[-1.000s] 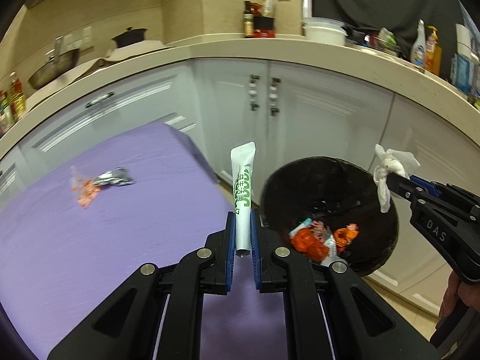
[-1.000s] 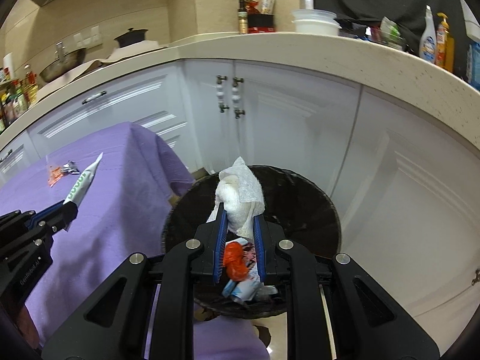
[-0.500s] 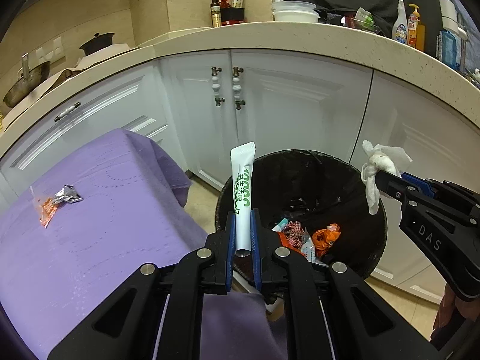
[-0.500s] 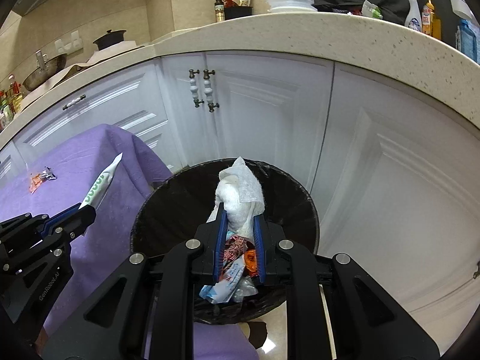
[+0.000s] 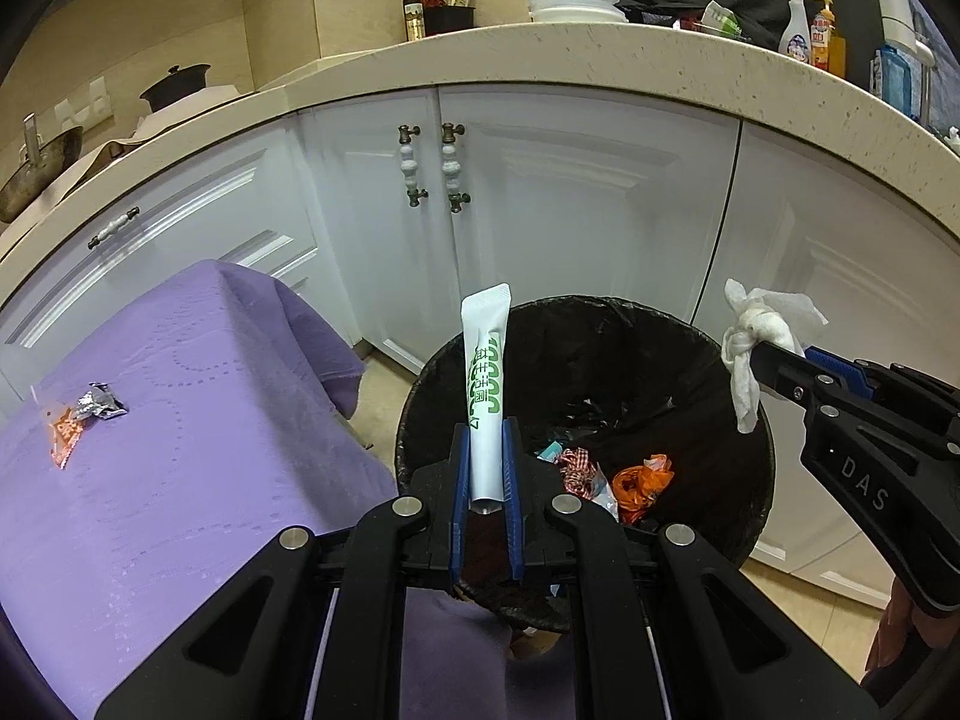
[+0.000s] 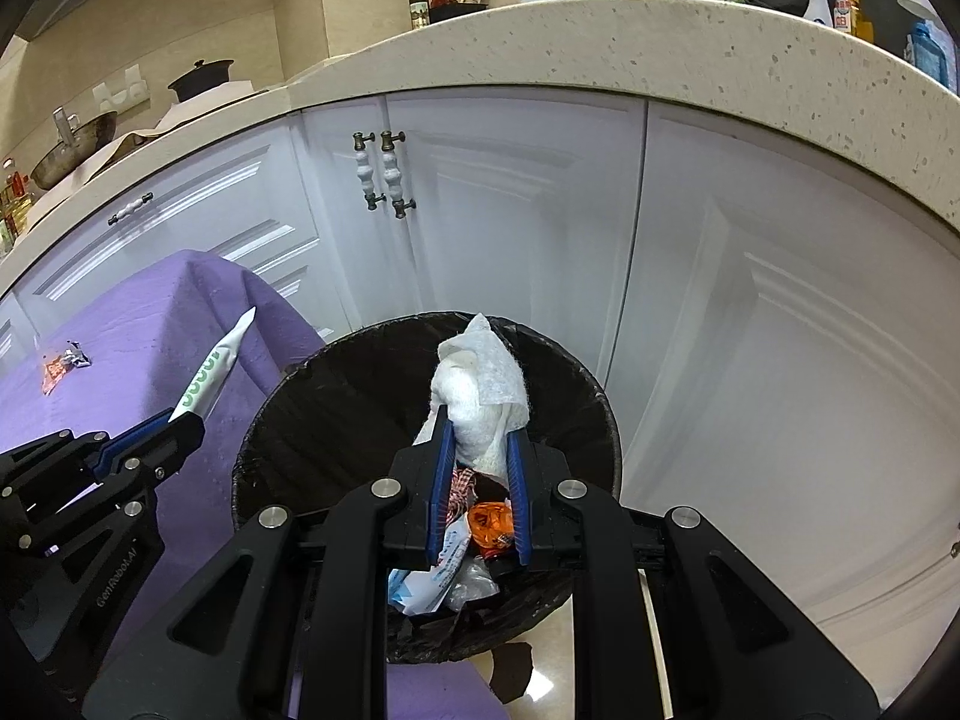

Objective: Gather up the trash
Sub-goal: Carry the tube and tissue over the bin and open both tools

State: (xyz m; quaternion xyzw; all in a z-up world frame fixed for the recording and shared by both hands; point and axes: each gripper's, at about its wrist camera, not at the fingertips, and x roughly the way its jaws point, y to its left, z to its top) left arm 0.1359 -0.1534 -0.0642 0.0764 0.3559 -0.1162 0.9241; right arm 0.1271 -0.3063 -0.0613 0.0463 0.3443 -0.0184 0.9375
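Note:
My left gripper (image 5: pixel 486 438) is shut on a white tube with green print (image 5: pixel 486 372), held upright at the near left rim of the black-lined trash bin (image 5: pixel 690 360). My right gripper (image 6: pixel 480 426) is shut on a crumpled white tissue (image 6: pixel 486 384) and holds it above the bin (image 6: pixel 312 414). The right gripper also shows in the left wrist view (image 5: pixel 774 360), over the bin's right rim. The bin holds orange, checked and blue-white wrappers (image 5: pixel 636 480). An orange and silver wrapper (image 5: pixel 81 414) lies on the purple-covered table (image 5: pixel 180 450).
White cabinet doors (image 5: pixel 570 210) with knob handles stand behind the bin under a speckled countertop (image 5: pixel 600 54). Bottles, bowls and a pot stand on the counter. The table edge touches the bin's left side. Beige floor tiles (image 5: pixel 828 594) show at the right.
Both grippers have moved right and forward with their loads, from over the table edge to over the bin. The bin now sits more central. The right jaws look slightly wider around the tissue.

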